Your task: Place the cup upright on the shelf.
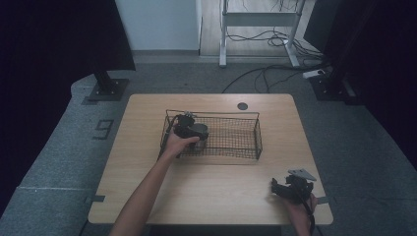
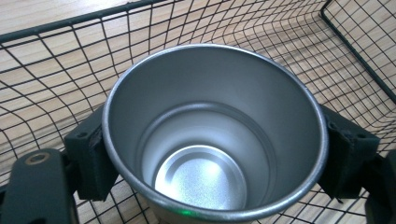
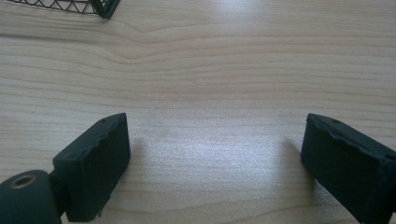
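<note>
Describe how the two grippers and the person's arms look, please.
Both grippers are black. The left gripper has thick, blocky fingers with rough pads. The right gripper carries a grey three-cornered plate on top and trails a black cable. The forearms are bare, without sleeves.

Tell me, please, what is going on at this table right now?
A person is working with a gripper in each hand. The left gripper is inside the wire basket at its left end, its jaws on either side of a metal cup, which stands upright and empty. The pads seem to touch the cup's sides. The right gripper rests apart near the table's front right corner, jaws open over bare wood.
</note>
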The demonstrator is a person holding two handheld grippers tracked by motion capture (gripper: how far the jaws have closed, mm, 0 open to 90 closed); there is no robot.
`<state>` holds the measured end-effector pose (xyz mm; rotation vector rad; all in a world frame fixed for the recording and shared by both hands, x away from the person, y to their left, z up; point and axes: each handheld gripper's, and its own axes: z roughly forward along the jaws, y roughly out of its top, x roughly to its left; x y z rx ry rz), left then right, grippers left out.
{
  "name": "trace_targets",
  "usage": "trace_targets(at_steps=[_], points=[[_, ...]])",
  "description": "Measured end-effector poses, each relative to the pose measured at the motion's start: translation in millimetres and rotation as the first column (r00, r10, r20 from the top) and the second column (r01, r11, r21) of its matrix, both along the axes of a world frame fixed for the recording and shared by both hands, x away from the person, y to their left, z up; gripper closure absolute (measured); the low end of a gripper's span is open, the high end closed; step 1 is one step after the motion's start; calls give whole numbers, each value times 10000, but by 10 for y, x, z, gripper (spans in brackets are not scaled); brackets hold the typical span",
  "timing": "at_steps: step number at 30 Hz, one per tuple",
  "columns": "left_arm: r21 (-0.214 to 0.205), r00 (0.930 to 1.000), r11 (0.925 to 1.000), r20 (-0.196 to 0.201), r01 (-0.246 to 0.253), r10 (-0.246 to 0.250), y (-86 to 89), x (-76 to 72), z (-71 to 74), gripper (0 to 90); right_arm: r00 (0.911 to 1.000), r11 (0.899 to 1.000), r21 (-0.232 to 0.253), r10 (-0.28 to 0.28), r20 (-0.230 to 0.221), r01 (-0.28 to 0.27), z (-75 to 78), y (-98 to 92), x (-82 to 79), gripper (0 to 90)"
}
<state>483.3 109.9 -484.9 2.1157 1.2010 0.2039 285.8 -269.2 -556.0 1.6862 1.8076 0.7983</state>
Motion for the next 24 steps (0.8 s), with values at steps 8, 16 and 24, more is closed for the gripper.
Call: trace_targets(at_steps=[8,16,24], points=[[29,10000,10000,-27,74,-74,0,-7,6,150,10000,10000,2,-1,-1,1,0,0,0,82],[203,9999,9998,-118,29,-27,9,-16,22,127,10000,10000,1,-1,-1,1,0,0,0,82],[156,10000,9999,-47,22,-22,20,-51,77,94,10000,10000,1,0,-2,0,0,0,0,82]])
